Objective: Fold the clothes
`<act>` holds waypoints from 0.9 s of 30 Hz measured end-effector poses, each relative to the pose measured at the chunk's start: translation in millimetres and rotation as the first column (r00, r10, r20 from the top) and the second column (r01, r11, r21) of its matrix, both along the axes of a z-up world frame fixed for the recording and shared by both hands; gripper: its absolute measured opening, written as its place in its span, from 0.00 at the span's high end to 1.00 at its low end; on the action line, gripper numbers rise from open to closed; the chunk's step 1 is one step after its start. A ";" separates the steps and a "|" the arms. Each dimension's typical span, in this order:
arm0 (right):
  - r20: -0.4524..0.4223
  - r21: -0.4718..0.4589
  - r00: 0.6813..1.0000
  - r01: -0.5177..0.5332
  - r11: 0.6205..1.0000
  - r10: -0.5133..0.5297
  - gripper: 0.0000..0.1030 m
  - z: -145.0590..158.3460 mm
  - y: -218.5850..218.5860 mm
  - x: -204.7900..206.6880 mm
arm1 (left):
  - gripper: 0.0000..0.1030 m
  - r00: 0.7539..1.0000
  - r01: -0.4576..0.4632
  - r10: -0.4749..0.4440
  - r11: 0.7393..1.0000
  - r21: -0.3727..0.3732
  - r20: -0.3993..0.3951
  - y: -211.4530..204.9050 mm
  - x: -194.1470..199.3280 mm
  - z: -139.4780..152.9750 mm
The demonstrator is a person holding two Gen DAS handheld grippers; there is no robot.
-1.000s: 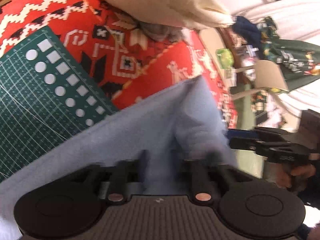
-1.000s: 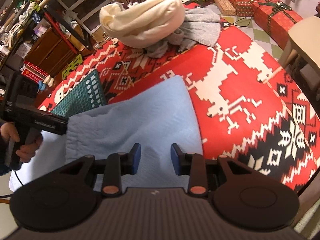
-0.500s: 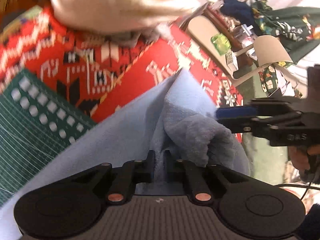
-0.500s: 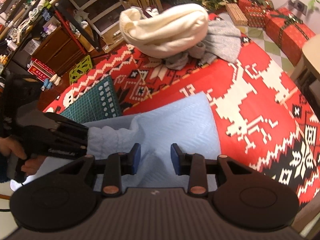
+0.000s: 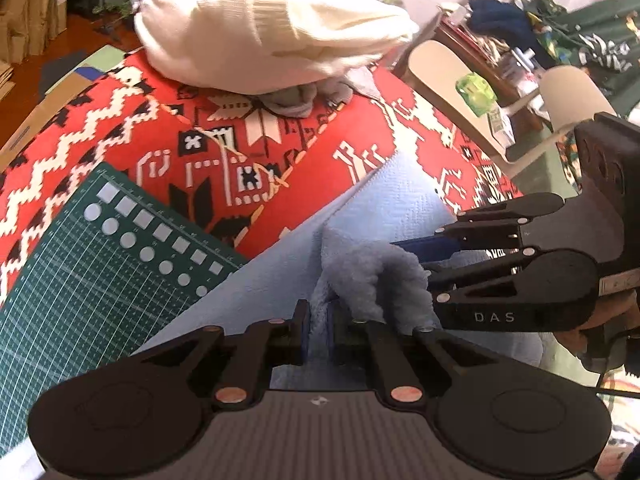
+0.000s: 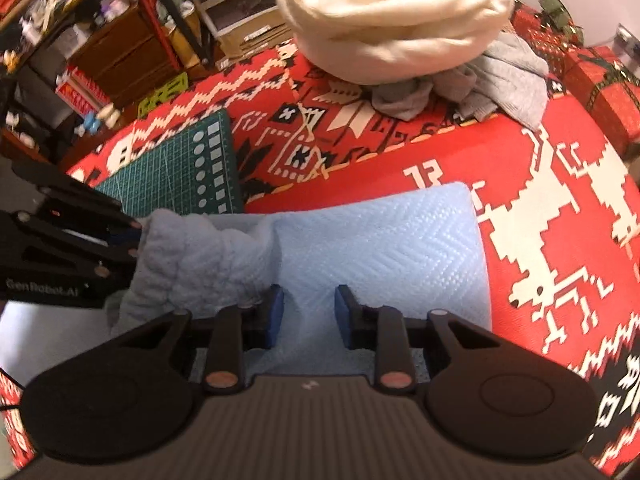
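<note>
A light blue textured garment (image 6: 380, 240) lies on the red patterned tablecloth (image 6: 540, 184). It also shows in the left wrist view (image 5: 400, 208). My left gripper (image 5: 318, 332) is shut on a bunched fold of the garment and holds it lifted; it shows at the left of the right wrist view (image 6: 136, 236). My right gripper (image 6: 308, 314) is open just above the flat part of the garment, empty. It shows in the left wrist view (image 5: 432, 256) right beside the lifted fold.
A green cutting mat (image 5: 80, 272) lies left of the garment. A cream sweater (image 6: 392, 20) on a grey garment (image 6: 500, 76) is piled at the table's far side. Shelves and boxes stand behind; chairs (image 5: 448, 80) at the right.
My left gripper has shut on the garment's edge and lifted it into a bunched fold toward the right gripper. The right gripper has moved forward over the garment, still open.
</note>
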State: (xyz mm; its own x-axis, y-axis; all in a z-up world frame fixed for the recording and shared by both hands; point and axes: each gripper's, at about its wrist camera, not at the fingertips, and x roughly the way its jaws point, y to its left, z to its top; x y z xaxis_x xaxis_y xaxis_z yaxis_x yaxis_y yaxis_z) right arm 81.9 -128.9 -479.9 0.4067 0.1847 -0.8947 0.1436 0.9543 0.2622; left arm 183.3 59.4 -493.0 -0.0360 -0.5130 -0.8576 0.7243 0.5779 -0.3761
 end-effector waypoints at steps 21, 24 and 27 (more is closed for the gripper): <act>0.070 -0.028 0.998 0.001 1.000 0.001 0.85 14.6 20.5 6.5 | 0.59 0.927 -0.357 0.341 0.930 -0.092 -0.156 67.4 -7.8 12.1; 0.097 -0.066 0.995 0.035 0.997 -0.028 0.84 23.8 2.1 4.1 | 0.59 0.898 -0.424 0.404 0.900 -0.100 -0.175 70.0 -14.1 13.7; 0.048 -0.089 0.998 0.035 0.995 -0.031 0.85 9.9 -10.6 13.5 | 0.59 0.877 -0.471 0.451 0.874 -0.117 -0.164 69.9 -16.8 19.9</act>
State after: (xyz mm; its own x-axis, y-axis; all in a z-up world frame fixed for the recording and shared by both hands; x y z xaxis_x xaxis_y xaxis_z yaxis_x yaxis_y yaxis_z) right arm 95.4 -139.6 -470.1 0.4530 0.0906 -0.8869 0.1647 0.9692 0.1832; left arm 166.4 129.2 -473.1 0.1329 -0.6193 -0.7739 0.3290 0.7641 -0.5549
